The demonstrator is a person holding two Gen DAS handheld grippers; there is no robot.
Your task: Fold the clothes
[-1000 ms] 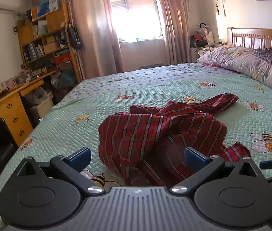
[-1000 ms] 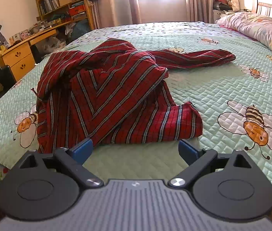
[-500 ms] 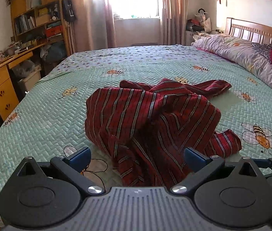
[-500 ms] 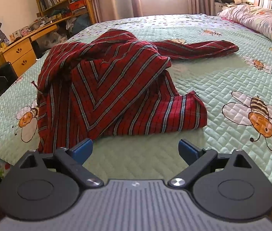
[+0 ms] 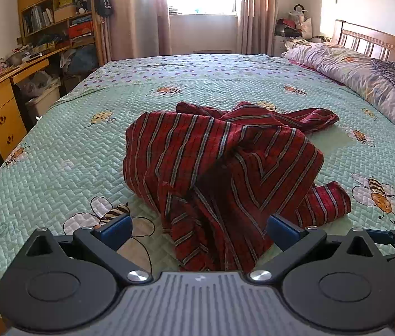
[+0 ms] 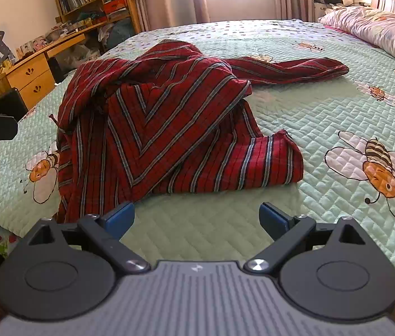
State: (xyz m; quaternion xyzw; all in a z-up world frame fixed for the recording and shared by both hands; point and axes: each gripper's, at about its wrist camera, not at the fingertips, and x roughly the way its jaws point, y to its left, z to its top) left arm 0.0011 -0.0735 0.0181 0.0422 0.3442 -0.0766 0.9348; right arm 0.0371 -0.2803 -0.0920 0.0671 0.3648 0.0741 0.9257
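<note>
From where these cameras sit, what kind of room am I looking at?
Most likely a lived-in home bedroom. A large bed with a bee-print quilt fills the view, pillows lie by a wooden headboard, and a cluttered desk with bookshelves stands along the wall. A red striped garment lies crumpled on the quilt.

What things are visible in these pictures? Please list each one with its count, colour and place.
striped garment: one, red with pale stripes, crumpled on the bed's near half
bedspread: one, pale green with bee prints, covering the bed
pillow: one, pale floral, by the headboard
headboard: one, wooden, far right
desk: one, wooden, left of the bed
bookshelf: one, wooden, above the desk
left hand-held gripper: one, black with blue pads, open
right hand-held gripper: one, same, open
</note>
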